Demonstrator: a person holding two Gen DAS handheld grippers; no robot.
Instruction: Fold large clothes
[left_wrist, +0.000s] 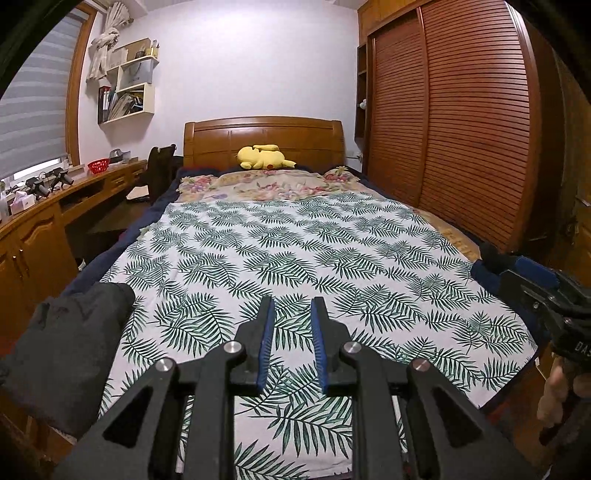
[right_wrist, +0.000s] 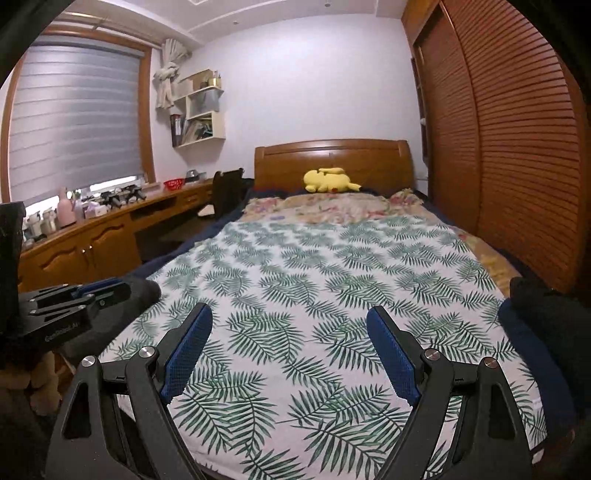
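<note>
A dark grey garment (left_wrist: 66, 354) lies bunched at the near left corner of the bed, left of my left gripper (left_wrist: 292, 301). That gripper hovers over the leaf-print sheet (left_wrist: 295, 236), open by a narrow gap with nothing between its blue pads. My right gripper (right_wrist: 290, 310) stands wide open and empty above the same sheet. A black garment (right_wrist: 550, 332) sits on the bed's near right edge, to its right. In the right wrist view the left gripper (right_wrist: 110, 288) shows from the side, over the grey garment (right_wrist: 146, 290). The right gripper (left_wrist: 524, 271) shows at the left wrist view's right edge.
A yellow plush toy (left_wrist: 264, 157) rests by the wooden headboard (left_wrist: 264, 134), with a floral blanket (left_wrist: 269, 184) in front of it. A wooden desk (right_wrist: 110, 229) with clutter runs along the left. A slatted wardrobe (right_wrist: 517, 147) stands close on the right.
</note>
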